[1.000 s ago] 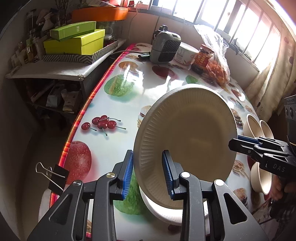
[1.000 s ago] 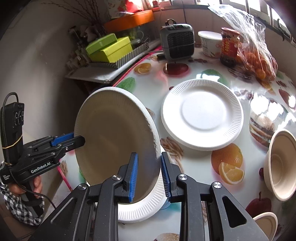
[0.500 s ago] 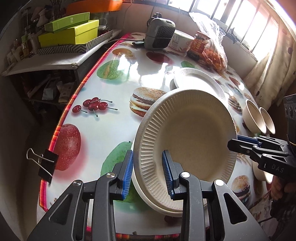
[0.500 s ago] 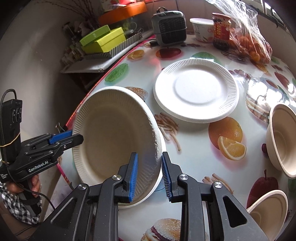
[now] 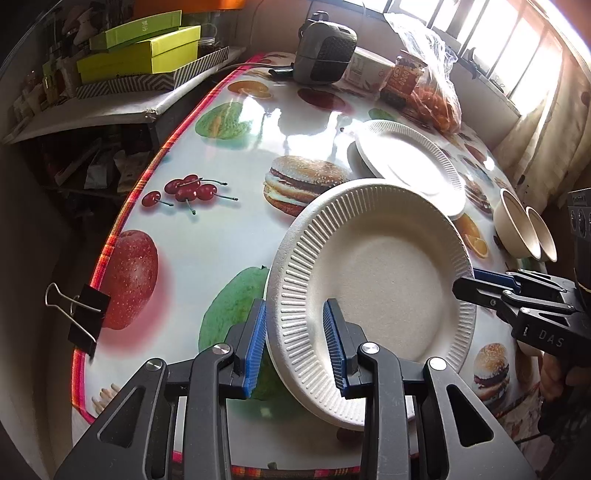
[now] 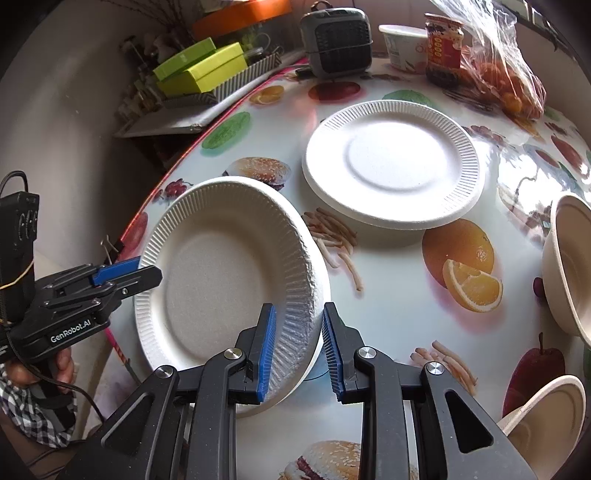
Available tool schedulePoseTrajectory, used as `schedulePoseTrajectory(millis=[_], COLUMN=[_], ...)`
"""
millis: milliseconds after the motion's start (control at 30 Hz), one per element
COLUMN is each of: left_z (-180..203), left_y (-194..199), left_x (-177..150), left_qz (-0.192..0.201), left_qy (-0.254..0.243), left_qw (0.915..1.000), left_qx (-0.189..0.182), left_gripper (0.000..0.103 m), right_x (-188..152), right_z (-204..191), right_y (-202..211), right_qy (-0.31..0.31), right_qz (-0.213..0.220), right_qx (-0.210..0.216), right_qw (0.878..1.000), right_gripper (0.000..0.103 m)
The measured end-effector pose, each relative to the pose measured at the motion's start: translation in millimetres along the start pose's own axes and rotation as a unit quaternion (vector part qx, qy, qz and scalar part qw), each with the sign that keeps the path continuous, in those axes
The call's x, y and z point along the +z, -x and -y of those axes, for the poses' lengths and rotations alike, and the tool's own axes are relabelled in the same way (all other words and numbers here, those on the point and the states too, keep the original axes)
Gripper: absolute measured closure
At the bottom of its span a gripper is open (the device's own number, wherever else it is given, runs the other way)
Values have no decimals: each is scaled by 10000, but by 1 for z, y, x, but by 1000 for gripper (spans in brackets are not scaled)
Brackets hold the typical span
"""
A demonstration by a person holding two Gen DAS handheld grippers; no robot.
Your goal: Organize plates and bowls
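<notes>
Left hand-held gripper [image 5: 293,341] & right hand-held gripper [image 6: 298,345] both clamped on tilted paper plate [image 5: 373,291], opposite rims, just above another plate on tabletop [image 5: 207,229].

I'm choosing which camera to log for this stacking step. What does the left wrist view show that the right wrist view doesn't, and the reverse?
Left wrist only: printed cherries in full, the binder clip up close, and the window.
Right wrist only: the orange tray, a checked sleeve, and a third bowl near the lower right edge.
Both: the held plate, pinched at opposite rims by the left claw and right claw, over another plate; the far plate, heater, green boxes.
</notes>
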State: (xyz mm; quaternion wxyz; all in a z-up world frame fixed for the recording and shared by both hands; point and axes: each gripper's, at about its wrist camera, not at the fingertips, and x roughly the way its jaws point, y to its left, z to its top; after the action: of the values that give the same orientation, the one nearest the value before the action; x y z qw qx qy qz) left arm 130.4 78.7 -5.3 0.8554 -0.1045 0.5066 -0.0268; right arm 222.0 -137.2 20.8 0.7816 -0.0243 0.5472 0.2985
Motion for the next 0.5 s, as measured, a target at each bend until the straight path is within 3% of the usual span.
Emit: schedulePoseTrajectory(millis=[500], left_z=[-2], left_y=[-8], left_x=[2], left_qz=[-91], left_qy=[19], left_qw=[9999], left_qx=[55], left_gripper=[70], right_x=[-1], right_z=[-3], right_y=[-10], right_qy=[81], right_qz=[-60], right_qx=[-161], right_qw=[9998], right_gripper=[77])
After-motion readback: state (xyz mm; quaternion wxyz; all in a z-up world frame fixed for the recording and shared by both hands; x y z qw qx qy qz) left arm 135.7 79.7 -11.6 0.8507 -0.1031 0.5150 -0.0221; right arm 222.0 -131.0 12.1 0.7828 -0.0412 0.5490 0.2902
